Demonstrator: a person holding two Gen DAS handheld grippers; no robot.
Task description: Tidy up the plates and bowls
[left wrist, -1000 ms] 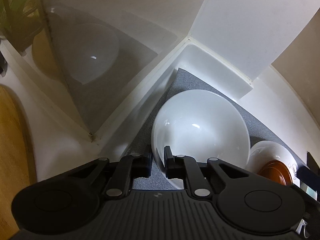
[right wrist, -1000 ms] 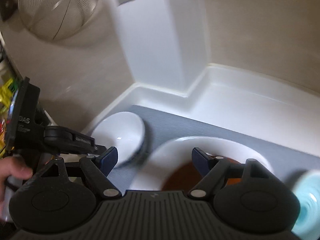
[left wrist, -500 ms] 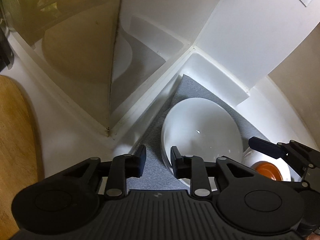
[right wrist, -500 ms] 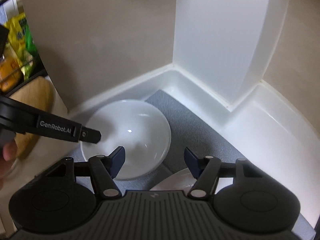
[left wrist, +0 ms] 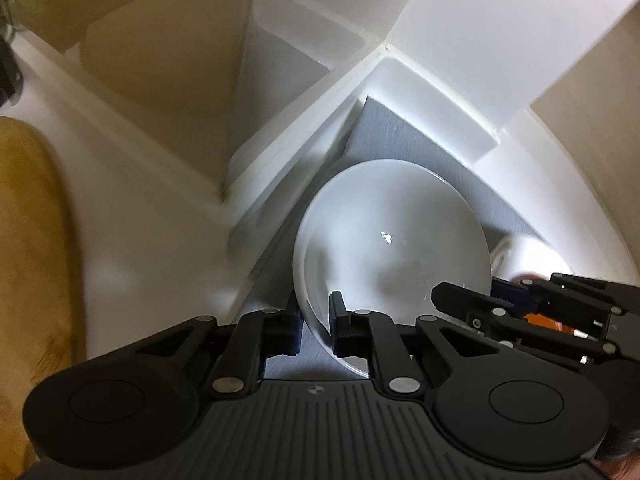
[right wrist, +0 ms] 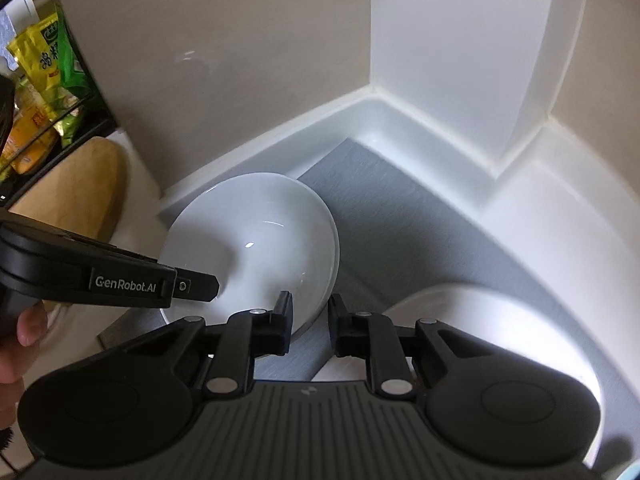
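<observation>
A white bowl (left wrist: 394,244) sits on a grey mat (left wrist: 392,136) in the corner of a white counter. My left gripper (left wrist: 314,324) has its jaws on either side of the bowl's near-left rim, with a small gap showing. My right gripper (right wrist: 310,320) straddles the bowl's right rim (right wrist: 316,300), jaws narrowed around it. The bowl (right wrist: 256,240) also fills the middle of the right wrist view, where the left gripper (right wrist: 200,284) reaches in from the left. A second white dish (right wrist: 480,320) lies at the right; in the left wrist view it holds something orange-brown (left wrist: 538,318).
White walls and a square white column (right wrist: 460,52) close in the corner behind the mat. A wooden board (right wrist: 68,192) lies on the counter at the left. A wire rack with snack packets (right wrist: 40,76) stands at the far left.
My right gripper has narrowed its jaws and moved onto the bowl's right rim. My left gripper has stayed at the bowl's left rim and drawn slightly closer.
</observation>
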